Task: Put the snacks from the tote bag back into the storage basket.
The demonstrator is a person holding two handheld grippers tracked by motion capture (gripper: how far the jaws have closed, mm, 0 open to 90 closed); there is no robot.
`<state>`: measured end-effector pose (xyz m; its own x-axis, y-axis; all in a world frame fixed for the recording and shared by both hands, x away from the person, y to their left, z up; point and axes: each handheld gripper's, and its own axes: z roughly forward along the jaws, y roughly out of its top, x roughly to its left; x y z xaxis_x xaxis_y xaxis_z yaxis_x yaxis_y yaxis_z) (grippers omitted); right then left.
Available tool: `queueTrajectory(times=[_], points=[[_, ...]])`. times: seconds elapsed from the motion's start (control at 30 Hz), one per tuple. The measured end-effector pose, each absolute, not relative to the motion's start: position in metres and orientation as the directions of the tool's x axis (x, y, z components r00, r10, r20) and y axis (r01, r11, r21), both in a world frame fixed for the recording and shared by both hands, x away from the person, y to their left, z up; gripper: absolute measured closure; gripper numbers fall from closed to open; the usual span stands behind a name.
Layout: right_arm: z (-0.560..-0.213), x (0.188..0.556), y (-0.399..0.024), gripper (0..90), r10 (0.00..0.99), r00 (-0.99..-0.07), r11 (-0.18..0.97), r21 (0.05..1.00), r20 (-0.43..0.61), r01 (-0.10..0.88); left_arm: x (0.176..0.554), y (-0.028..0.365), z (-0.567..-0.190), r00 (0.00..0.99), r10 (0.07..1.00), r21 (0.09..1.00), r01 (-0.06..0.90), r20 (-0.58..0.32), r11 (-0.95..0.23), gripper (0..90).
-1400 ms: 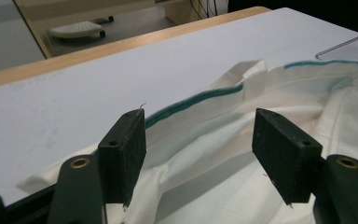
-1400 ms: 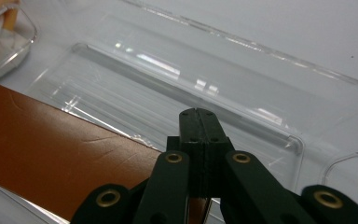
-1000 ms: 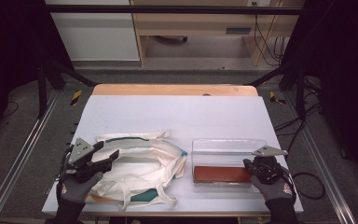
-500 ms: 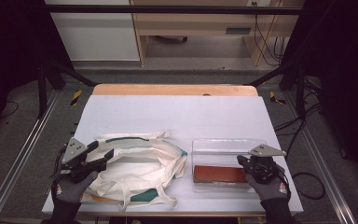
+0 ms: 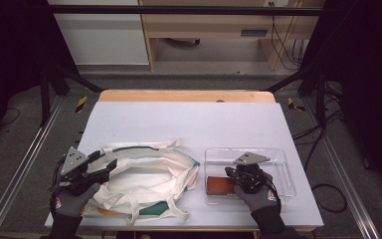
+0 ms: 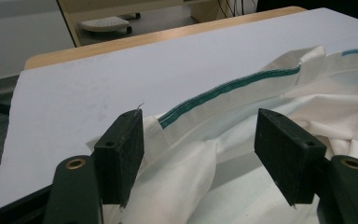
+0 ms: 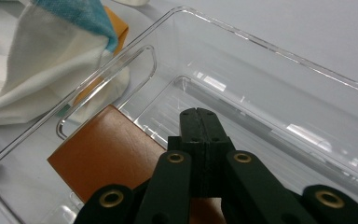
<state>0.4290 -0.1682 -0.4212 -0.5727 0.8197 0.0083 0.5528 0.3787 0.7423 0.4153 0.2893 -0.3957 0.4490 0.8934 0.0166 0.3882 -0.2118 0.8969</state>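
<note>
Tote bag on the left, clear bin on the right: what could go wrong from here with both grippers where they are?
The left gripper is open astride the tote bag rim; closing may pinch only one loose fabric layer, so the mouth could sag. The right gripper is shut, empty, inside the clear bin above the brown wallet-like item; it must open first, and pushing down could slide the light bin.

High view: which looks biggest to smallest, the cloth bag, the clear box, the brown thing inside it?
1. Cloth bag, spread widest over the table.
2. Clear box.
3. Brown thing, partly hidden by the right tool.
</note>
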Motion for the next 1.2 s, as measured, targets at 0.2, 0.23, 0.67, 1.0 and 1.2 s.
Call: queueTrajectory(times=[0.2,0.23,0.67,1.0,1.2], points=[[-0.422,0.429,-0.167,90.0,0.807,-0.59,0.407,0.723,0.001,0.558,0.416,0.291,-0.396,0.445,0.895,0.896,0.393,0.01,-0.206,32.7],[-0.422,0.429,-0.167,90.0,0.805,-0.594,0.41,0.722,0.001,0.557,0.416,0.291,-0.396,0.445,0.896,0.896,0.394,0.008,-0.204,32.7],[-0.423,0.427,-0.167,90.0,0.802,-0.598,0.412,0.721,0.004,0.557,0.416,0.292,-0.396,0.445,0.896,0.896,0.395,0.006,-0.202,32.6],[-0.406,0.416,-0.194,59.9,0.85,-0.526,0.268,0.868,-0.01,0.418,0.415,0.295,-0.394,0.44,0.898,0.901,0.389,0.001,-0.192,30.7],[-0.399,0.411,-0.223,35.6,0.895,-0.446,0.175,0.922,-0.002,0.347,0.416,0.298,-0.396,0.434,0.901,0.902,0.392,-0.007,-0.182,27.2]])
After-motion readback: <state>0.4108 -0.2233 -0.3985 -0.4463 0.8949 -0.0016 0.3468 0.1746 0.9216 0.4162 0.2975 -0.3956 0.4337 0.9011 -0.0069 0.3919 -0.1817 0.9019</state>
